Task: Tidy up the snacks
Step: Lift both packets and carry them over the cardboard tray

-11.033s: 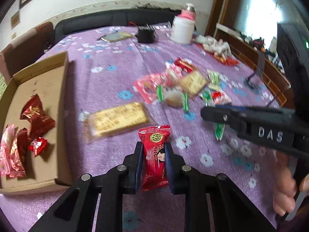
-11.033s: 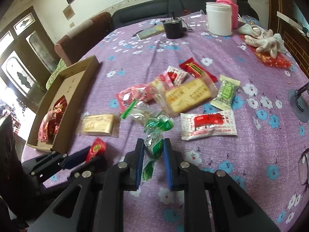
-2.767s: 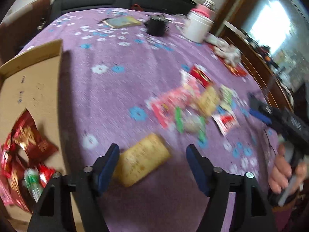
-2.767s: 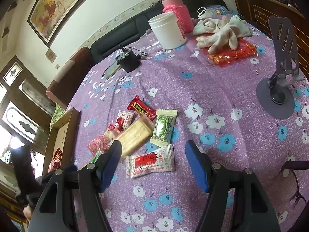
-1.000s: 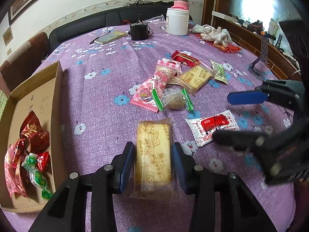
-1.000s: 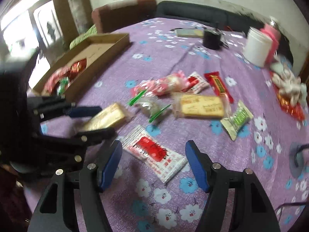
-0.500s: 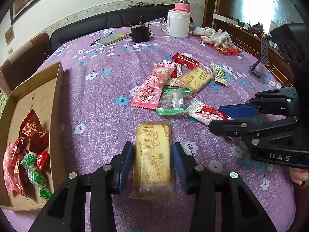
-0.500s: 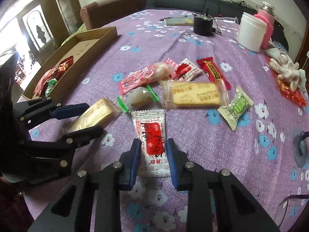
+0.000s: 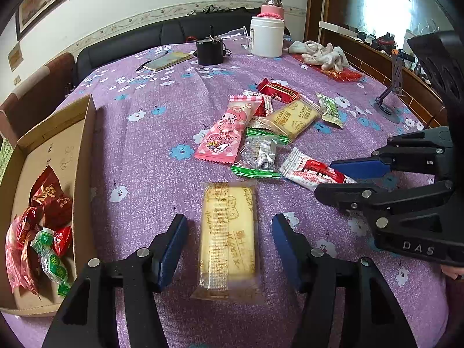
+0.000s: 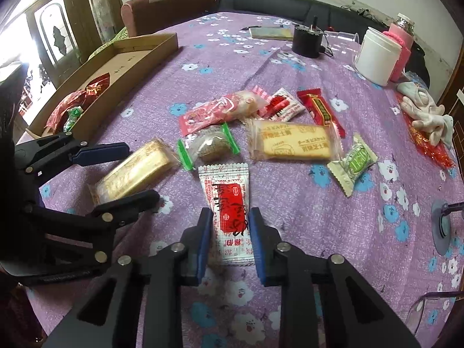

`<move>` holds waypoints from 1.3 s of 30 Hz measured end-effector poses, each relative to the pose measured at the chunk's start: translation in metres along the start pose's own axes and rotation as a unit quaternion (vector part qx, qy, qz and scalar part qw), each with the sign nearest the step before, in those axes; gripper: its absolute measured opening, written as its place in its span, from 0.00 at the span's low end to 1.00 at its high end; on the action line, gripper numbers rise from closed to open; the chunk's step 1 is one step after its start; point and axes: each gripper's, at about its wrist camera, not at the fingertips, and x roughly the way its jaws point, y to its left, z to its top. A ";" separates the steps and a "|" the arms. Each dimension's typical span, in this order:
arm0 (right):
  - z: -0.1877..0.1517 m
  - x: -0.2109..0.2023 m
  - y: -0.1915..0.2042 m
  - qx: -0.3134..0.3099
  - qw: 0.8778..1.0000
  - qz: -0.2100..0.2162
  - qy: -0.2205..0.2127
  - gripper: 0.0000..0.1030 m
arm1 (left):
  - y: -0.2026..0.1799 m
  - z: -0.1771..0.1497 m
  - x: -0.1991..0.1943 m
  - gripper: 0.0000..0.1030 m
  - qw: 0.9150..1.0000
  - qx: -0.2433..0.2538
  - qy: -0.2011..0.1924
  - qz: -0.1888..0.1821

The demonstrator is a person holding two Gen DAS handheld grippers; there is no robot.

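Note:
My left gripper (image 9: 229, 233) is open, its fingers apart on either side of a yellow biscuit pack (image 9: 227, 233) that lies on the purple flowered tablecloth; the pack also shows in the right wrist view (image 10: 134, 171). My right gripper (image 10: 229, 229) is shut on a white-and-red snack packet (image 10: 229, 206), which also shows in the left wrist view (image 9: 310, 171). A cardboard tray (image 9: 78, 145) at the left holds several red and green wrapped snacks (image 9: 43, 226). More snacks lie mid-table: a pink packet (image 9: 226, 133), a green-ended one (image 9: 258, 156), a second biscuit pack (image 10: 293, 143).
At the far side stand a white jar (image 9: 266, 36), a pink bottle (image 9: 272, 7), a black device (image 9: 208, 49) and a phone (image 9: 168, 61). White gloves (image 9: 322, 53) lie at the right, near a phone stand (image 9: 388, 95). Sofa and chair ring the table.
My left gripper has opened wide, letting go of the yellow biscuit pack, which now lies between its fingers. My right gripper stays shut on the white-and-red packet.

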 end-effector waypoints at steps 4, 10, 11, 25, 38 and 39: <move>0.002 -0.005 -0.002 0.020 1.000 0.004 -0.015 0.22 | 0.002 0.000 -0.003 0.34 1.000 -0.007 -0.010 -0.007; 0.007 -0.023 -0.009 0.051 0.996 0.032 -0.065 0.22 | 0.020 0.001 -0.006 0.34 0.997 -0.061 -0.028 -0.034; 0.007 -0.024 -0.008 0.054 0.995 0.035 -0.070 0.22 | 0.027 0.002 -0.010 0.34 0.995 -0.080 -0.042 -0.039; 0.011 -0.017 0.025 0.063 0.993 0.018 -0.096 0.22 | 0.042 0.005 -0.031 0.34 0.987 -0.102 -0.120 0.035; 0.011 -0.016 0.021 0.073 0.992 0.018 -0.098 0.22 | 0.040 0.002 -0.042 0.34 0.983 -0.090 -0.144 0.068; 0.011 -0.016 0.022 0.073 0.992 0.016 -0.099 0.22 | 0.040 0.003 -0.041 0.34 0.983 -0.091 -0.143 0.069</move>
